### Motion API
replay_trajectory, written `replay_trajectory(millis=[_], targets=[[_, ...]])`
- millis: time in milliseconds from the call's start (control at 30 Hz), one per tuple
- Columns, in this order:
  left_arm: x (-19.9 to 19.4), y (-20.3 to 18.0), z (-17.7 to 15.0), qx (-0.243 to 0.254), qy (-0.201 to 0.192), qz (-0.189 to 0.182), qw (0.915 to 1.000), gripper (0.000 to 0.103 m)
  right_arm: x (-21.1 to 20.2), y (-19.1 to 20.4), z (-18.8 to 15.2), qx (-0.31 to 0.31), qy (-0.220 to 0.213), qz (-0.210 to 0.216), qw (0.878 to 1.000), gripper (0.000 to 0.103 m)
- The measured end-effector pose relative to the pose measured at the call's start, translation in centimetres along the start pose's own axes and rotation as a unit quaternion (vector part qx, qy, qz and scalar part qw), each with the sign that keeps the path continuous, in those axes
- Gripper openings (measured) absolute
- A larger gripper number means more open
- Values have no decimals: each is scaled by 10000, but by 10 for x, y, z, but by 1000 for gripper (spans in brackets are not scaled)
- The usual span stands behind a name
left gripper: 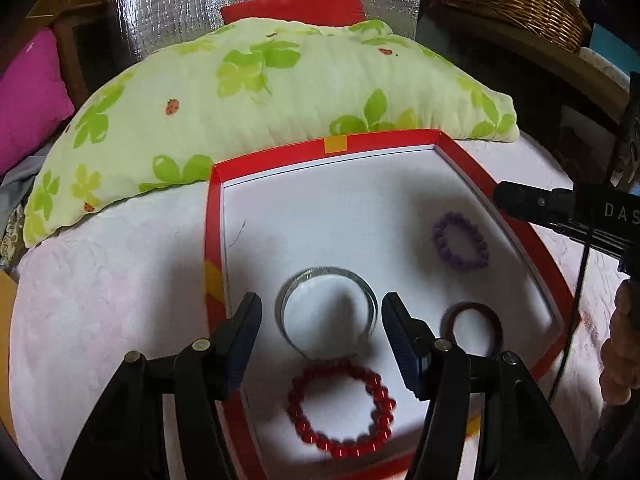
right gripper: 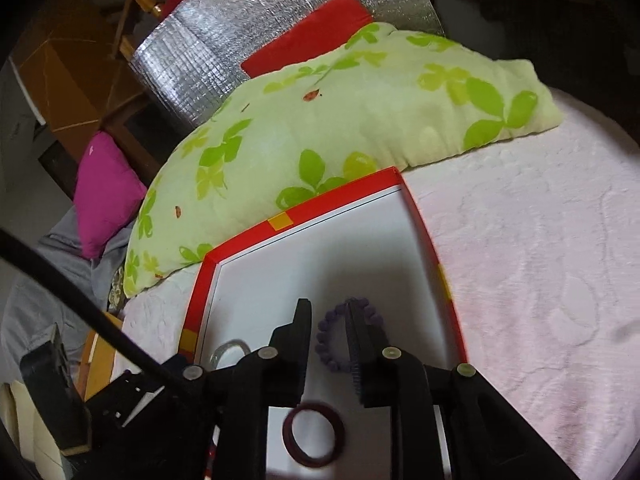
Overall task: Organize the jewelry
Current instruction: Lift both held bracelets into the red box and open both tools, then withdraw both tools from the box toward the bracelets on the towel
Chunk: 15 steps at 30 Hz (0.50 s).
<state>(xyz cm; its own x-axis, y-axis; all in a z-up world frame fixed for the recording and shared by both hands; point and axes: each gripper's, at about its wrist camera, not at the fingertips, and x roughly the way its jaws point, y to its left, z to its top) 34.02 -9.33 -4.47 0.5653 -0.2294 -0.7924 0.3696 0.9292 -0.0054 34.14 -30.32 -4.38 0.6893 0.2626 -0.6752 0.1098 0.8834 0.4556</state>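
Inside the red-rimmed tray (left gripper: 500,184), the right gripper (right gripper: 330,320), fingers slightly parted and empty, straddles the purple bead bracelet (right gripper: 326,340); left gripper (left gripper: 320,312), half-open and empty, frames the silver bangle (left gripper: 328,312), needing closure next.

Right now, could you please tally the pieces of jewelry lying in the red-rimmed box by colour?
Silver: 1, the silver bangle
Red: 1, the red bead bracelet
Purple: 1, the purple bead bracelet
Dark maroon: 1, the maroon ring bangle
Total: 4, all inside the box

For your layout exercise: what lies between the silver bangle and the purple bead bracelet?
Only bare white box floor separates silver bangle from purple bead bracelet, shown in the left wrist view.
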Motion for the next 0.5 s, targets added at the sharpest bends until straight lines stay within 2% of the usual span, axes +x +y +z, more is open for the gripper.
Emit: replay_trajectory(millis=[67,100,167,200,233,500], targets=[[-11,1,-4,24,-31,80,10000,64,-9,3,-4,-124,-1,-79,9999,21],[-16,2,-5,28,-35,127,9999,64,-13,4,-6,-161,15,-94,9998,24],[-24,4,-10,-1,-37,229,9997,64,-22,6,-11,-185,58,-101,9998,35],[-28,6,-13,-39,-35,259,9997,64,-26,7,-13,-187,49,-102,9998,46],[-33,8,-16,-75,-31,270,9996,64,-32,9,-16,-204,5,-83,9998,51],[-62,28,-40,-347,-90,491,9982,64,-57,24,-31,-390,-128,89,9991,51]])
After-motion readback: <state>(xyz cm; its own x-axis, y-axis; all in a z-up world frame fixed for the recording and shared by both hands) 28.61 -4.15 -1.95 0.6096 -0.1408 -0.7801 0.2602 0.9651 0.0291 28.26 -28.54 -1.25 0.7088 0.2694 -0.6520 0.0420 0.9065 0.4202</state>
